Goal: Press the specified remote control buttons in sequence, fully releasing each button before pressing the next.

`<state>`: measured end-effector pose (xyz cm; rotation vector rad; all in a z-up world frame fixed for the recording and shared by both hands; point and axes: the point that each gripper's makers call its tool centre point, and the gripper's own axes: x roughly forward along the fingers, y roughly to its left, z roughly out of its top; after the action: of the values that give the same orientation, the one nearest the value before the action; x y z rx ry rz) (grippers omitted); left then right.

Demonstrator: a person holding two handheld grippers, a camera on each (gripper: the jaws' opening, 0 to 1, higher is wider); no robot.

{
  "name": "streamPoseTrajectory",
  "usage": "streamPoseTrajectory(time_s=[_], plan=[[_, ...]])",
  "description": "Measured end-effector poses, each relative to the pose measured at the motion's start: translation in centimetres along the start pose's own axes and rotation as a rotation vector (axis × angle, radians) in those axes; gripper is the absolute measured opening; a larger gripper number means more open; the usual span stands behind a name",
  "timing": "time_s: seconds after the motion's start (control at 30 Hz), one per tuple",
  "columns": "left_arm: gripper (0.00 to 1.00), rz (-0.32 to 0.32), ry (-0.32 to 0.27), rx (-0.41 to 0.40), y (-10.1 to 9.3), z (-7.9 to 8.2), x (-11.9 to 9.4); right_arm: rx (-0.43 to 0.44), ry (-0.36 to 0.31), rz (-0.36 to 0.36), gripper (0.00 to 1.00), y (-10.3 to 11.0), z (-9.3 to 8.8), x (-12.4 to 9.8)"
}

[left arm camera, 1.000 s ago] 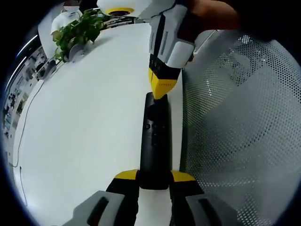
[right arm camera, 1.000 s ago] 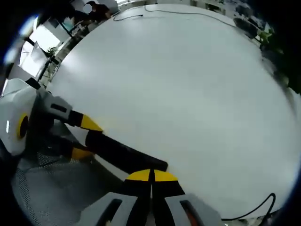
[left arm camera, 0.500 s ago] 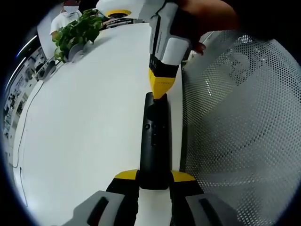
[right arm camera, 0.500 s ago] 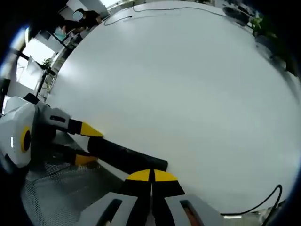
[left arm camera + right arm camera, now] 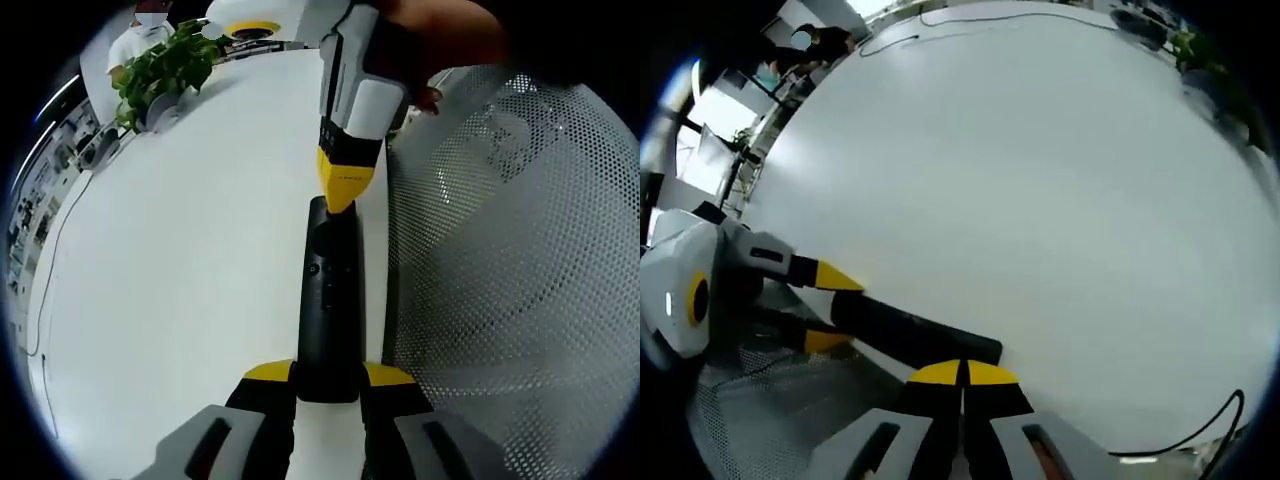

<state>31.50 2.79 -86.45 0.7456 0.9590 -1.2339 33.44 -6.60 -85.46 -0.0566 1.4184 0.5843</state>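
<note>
While the left tool (image 5: 328, 375) clamps the near end of the black remote (image 5: 328, 300) between its yellow-tipped jaws, the remote runs straight ahead of it along the edge of the white tabletop (image 5: 180, 260). In the left gripper view the right tool (image 5: 347, 190) comes down from above, its yellow tips pressed together into one point that rests on the far end of the remote, just beyond a small cluster of buttons; whether a button sits under that point cannot be told. A hand (image 5: 440, 40) holds that tool from behind. To the right of the remote, past the tabletop edge, stands a white mesh chair (image 5: 510, 260). Far ahead and to the left of the left tool, a green plant (image 5: 165, 65) stands on the tabletop.

In the right gripper view the right tool (image 5: 962, 375) shows its jaws shut with nothing between them, their tips meeting on the near end of the remote (image 5: 915, 332). The remote stretches off to the left, where the left tool (image 5: 830, 305) grips its other end with a jaw on either side. The tabletop (image 5: 1040, 180) spreads wide ahead, and a dark cable (image 5: 1200, 430) curls at its edge to the right of the right tool. The mesh chair (image 5: 770, 410) lies to the lower left.
</note>
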Motion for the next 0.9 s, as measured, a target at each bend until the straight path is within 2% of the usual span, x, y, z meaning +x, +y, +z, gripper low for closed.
streamPoseTrajectory(time_s=[0.17, 0.27, 0.4, 0.73, 0.9], plan=[[0.25, 0.000, 0.001, 0.002, 0.02, 0.00, 0.00, 0.003, -0.002, -0.011, 0.00, 0.03, 0.00, 0.08], [0.25, -0.001, 0.004, 0.004, 0.02, -0.02, 0.01, -0.081, 0.010, -0.042, 0.00, -0.03, 0.07, 0.13], [0.25, -0.001, 0.001, 0.002, 0.02, 0.00, 0.01, -0.067, 0.009, -0.043, 0.00, -0.04, 0.03, 0.14], [0.25, 0.002, -0.006, -0.001, -0.02, 0.04, 0.02, 0.031, 0.003, 0.011, 0.00, -0.12, -0.03, -0.03], [0.25, 0.005, -0.006, 0.001, -0.05, 0.05, 0.02, 0.053, -0.034, 0.042, 0.00, 0.39, 0.47, -0.39]])
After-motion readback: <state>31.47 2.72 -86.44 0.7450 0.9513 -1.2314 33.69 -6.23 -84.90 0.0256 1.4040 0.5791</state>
